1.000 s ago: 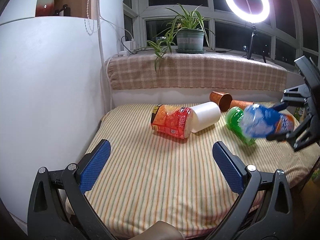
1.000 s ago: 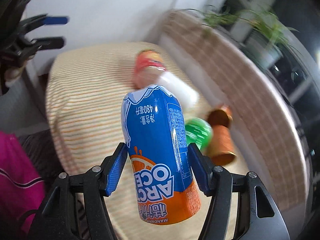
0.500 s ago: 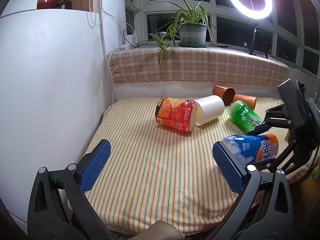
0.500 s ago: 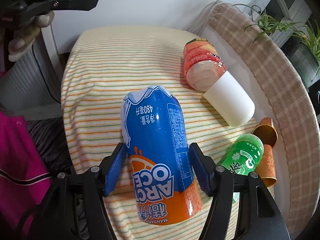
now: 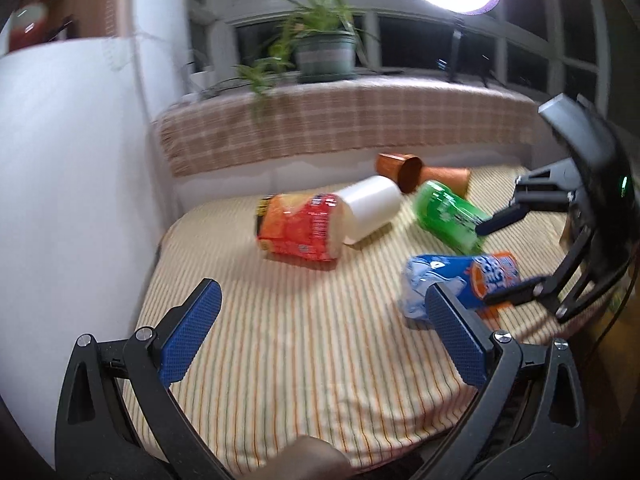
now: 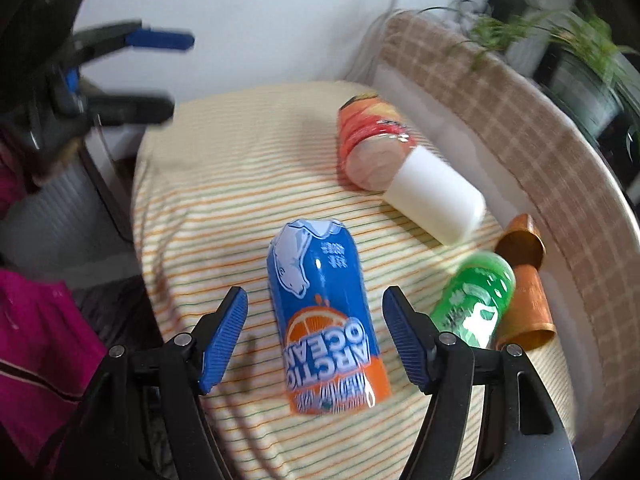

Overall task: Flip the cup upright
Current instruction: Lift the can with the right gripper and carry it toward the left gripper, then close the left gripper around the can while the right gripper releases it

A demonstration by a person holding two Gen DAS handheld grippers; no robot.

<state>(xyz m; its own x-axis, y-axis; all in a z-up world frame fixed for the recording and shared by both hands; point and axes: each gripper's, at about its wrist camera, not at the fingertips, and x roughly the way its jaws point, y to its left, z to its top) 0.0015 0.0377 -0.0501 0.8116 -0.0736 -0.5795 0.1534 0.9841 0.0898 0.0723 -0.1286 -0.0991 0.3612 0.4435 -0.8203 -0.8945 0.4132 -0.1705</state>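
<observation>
The right gripper [image 6: 316, 342] had let go: its blue pads, clamped half a second earlier, now stood apart beside the blue-and-orange drink can [image 6: 326, 328], lying on the striped cloth [image 6: 224, 200]. The left gripper [image 5: 320, 340] hung spread and empty. Farther off, the white paper cup [image 6: 434, 204] and two brown cups [image 6: 522, 284] remained on their sides, so nothing was upright yet.

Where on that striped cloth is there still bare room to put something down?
Bare cloth lies before the left claw, bordered by the white wall, the red cup and the blue can. The back right is crowded: white cup, green can, brown cups.
</observation>
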